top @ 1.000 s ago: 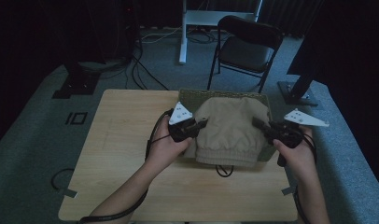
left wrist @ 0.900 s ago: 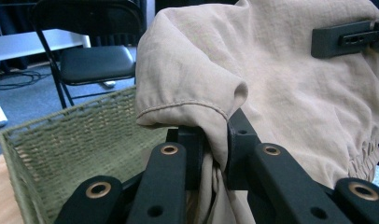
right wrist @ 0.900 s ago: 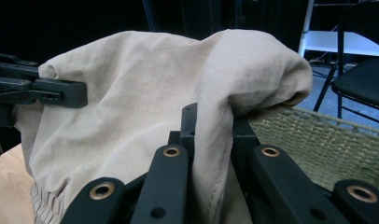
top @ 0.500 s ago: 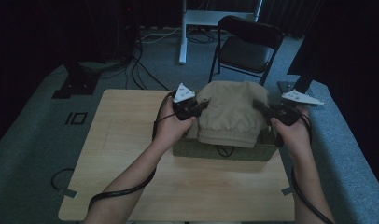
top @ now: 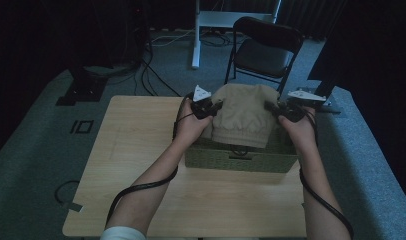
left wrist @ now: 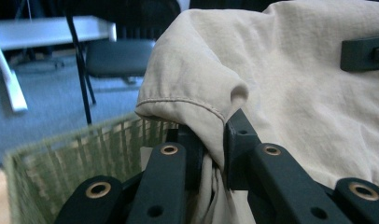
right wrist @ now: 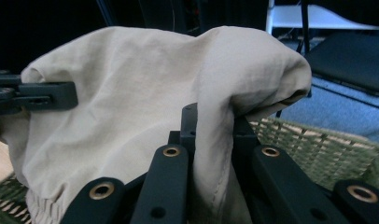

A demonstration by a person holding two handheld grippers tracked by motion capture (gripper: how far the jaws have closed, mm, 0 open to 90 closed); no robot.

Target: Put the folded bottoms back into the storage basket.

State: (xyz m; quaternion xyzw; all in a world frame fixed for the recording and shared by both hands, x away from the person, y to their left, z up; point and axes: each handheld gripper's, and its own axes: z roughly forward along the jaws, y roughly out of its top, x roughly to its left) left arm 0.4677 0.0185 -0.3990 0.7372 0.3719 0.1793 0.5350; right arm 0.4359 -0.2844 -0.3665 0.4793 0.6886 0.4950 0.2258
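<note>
While both grippers clamp folded beige garment (top: 242,119) at opposite edges, left gripper (top: 209,108) and right gripper (top: 282,110) jaws pinched on cloth, bundle hangs above green woven basket (top: 241,159) on wooden table (top: 136,145). Likely left: lower in, release.

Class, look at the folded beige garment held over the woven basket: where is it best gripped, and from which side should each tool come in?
Grip the beige garment at its two outer folded edges, the left tool from its left and the right tool from its right. Both are shut on those edges now. The fabric is limp, so two spread grips likely keep it stretched and folded while it goes into the woven basket.
</note>
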